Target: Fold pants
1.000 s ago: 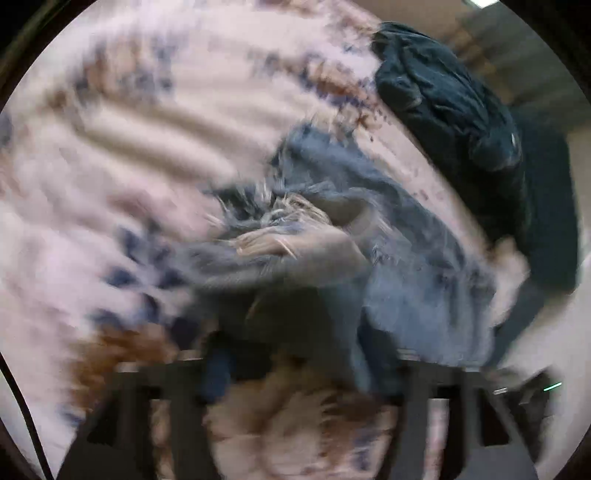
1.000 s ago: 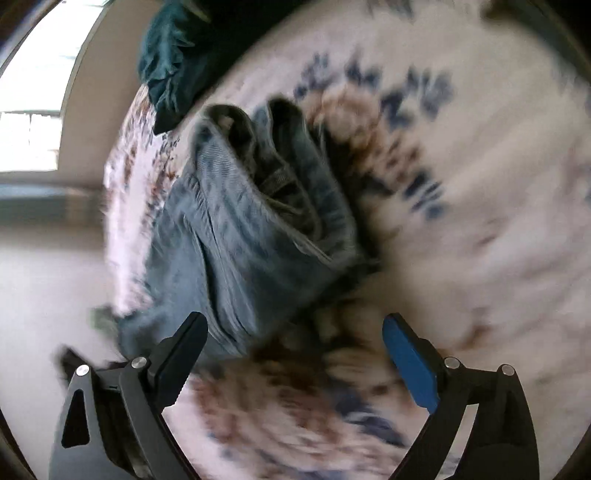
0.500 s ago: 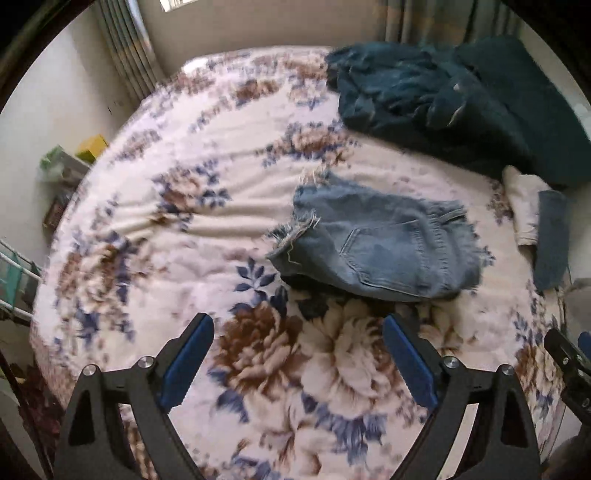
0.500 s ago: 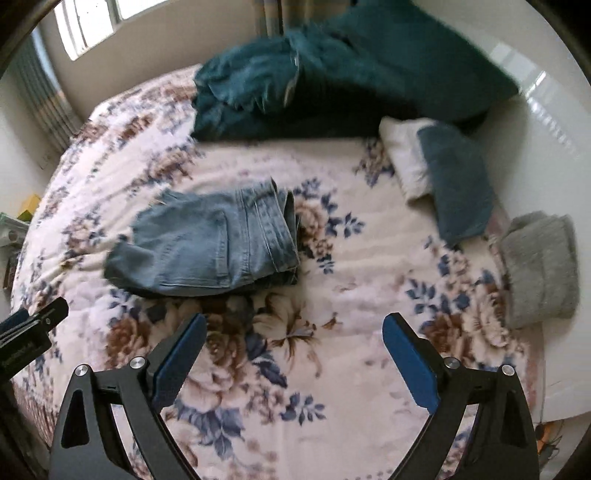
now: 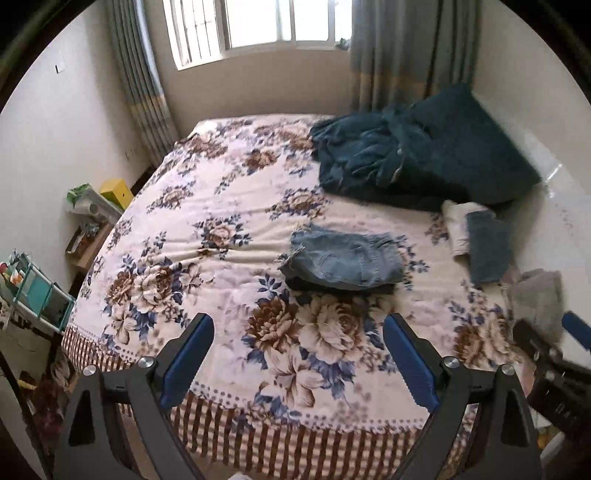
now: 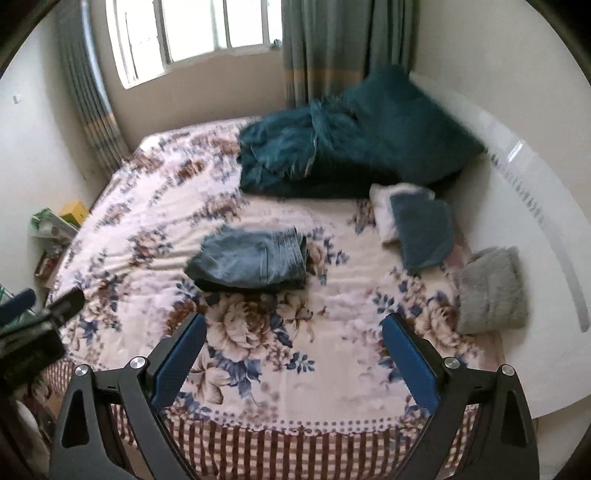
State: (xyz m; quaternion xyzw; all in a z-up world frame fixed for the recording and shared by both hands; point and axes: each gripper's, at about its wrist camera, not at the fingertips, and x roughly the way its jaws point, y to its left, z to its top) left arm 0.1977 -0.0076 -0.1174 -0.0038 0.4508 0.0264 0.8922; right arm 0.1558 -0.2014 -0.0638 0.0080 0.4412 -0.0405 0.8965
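Left wrist view: the left hand-held gripper (image 5: 298, 365) sits near the foot of a bed (image 5: 207, 206), its two blue-padded fingers (image 5: 188, 360) spread wide with nothing between them. On the floral bedspread, well beyond the fingers and a little right of centre, lie the pants (image 5: 343, 260), blue denim folded into a compact rectangle. A dark teal blanket (image 5: 406, 162) is heaped at the far right of the bed. Just right of the pants are a small teal cloth (image 5: 487, 251) and, nearer, a grey folded item (image 5: 539, 299). A window (image 5: 258, 26) fills the far wall

Right wrist view: the right hand-held gripper (image 6: 293, 363) is likewise held apart from the bedding, its jaws wide and empty. The folded pants (image 6: 251, 258) rest on the bed left of centre, touching neither gripper. The teal blanket (image 6: 332, 147) lies beyond them; the teal cloth (image 6: 424, 229) and grey folded item (image 6: 491, 288) sit to the right. Part of the left hand-held gripper (image 6: 33, 321) shows at the left edge
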